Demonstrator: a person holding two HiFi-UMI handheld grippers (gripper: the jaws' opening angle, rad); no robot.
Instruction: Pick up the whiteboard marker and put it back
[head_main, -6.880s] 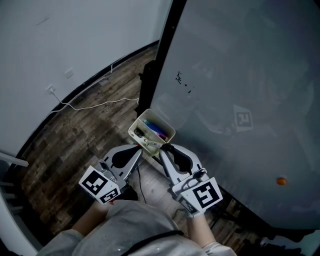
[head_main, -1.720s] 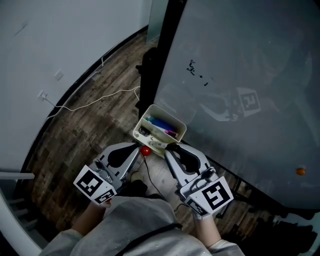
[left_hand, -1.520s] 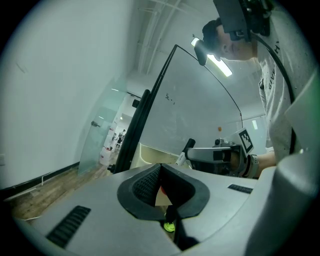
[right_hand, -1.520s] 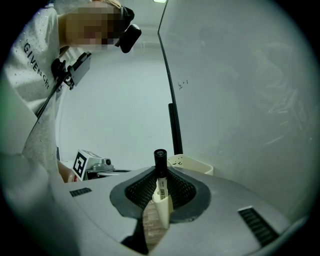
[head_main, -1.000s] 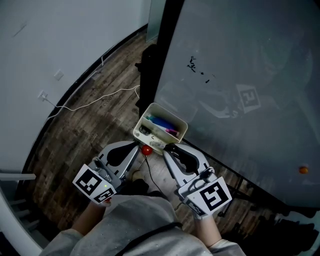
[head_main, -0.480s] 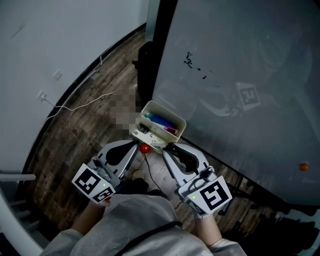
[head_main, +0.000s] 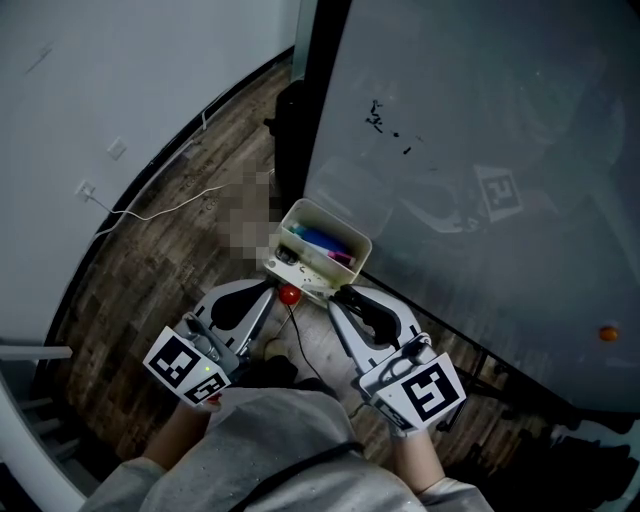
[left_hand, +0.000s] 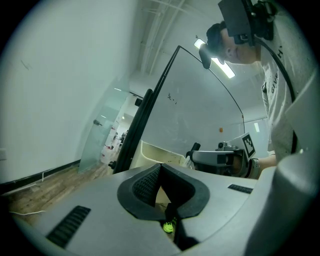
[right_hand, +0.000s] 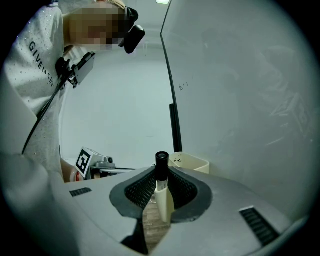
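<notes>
The right gripper's fingers were clamped on the whiteboard marker, its black end past the fingertips, near the cream pen tray. The left gripper's fingers were together.

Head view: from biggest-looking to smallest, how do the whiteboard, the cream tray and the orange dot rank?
1. whiteboard, by far the largest
2. cream tray
3. orange dot, clearly smallest

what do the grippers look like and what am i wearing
Both the left gripper and right gripper are light grey, with black ribbed pads lining wedge-shaped jaws. Each carries a white cube with black square markers. Your top is light grey and speckled, a black cable crossing it.
</notes>
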